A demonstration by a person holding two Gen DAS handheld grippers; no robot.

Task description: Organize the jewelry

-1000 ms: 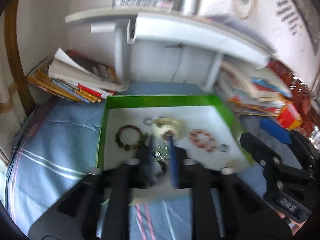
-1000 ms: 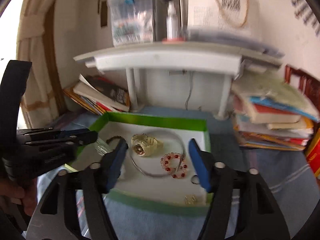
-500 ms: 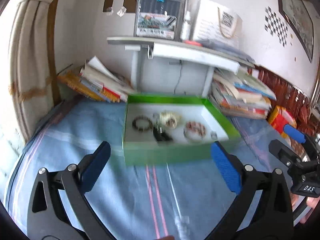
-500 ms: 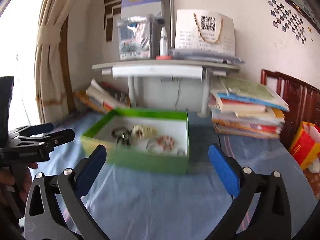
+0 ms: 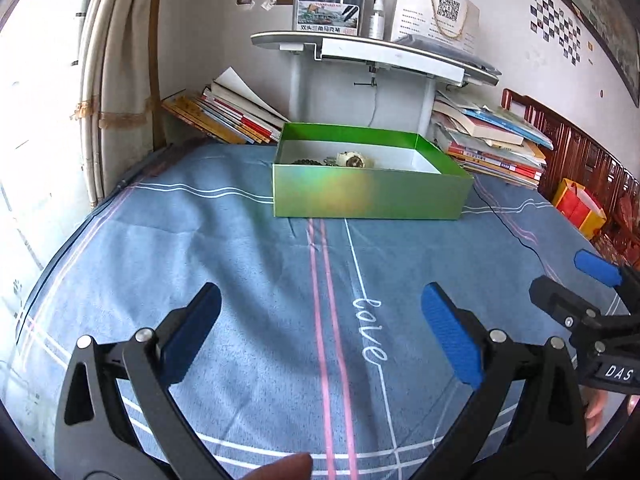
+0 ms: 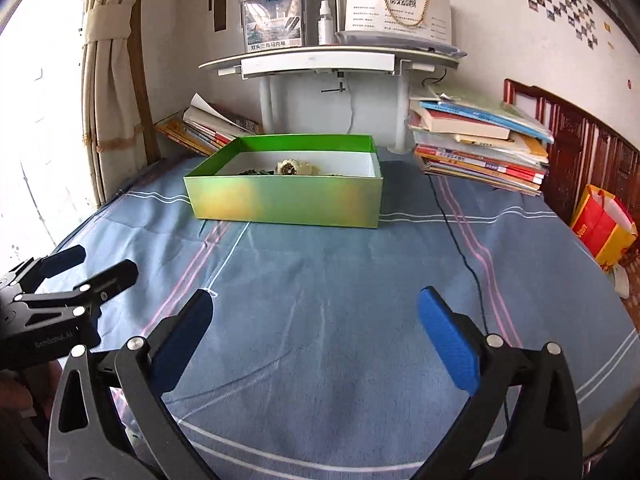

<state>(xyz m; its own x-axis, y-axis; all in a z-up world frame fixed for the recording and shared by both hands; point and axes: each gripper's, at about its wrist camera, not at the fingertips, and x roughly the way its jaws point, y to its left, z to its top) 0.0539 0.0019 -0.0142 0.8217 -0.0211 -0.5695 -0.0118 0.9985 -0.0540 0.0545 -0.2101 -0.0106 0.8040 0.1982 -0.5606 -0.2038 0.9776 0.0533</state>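
1. Green, one box [image 5: 370,196], upper centre of frame, on blue striped bedsheet [image 5: 260,280].
2. Inside: one cream watch [image 5: 352,159], dark beads [image 5: 306,161] beside it.
3. Two claws, both low in frame: left claw [image 5: 320,320] spread, empty; right claw [image 6: 314,326] spread, empty.
4. Two book stacks [image 6: 480,140] flanking the box.

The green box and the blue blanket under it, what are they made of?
The shiny green rectangular box looks like glossy foil-coated cardboard: thin straight walls, a rainbow sheen, plain white inside. The blue striped bed cover looks like soft woven cloth, matte and creased into folds.
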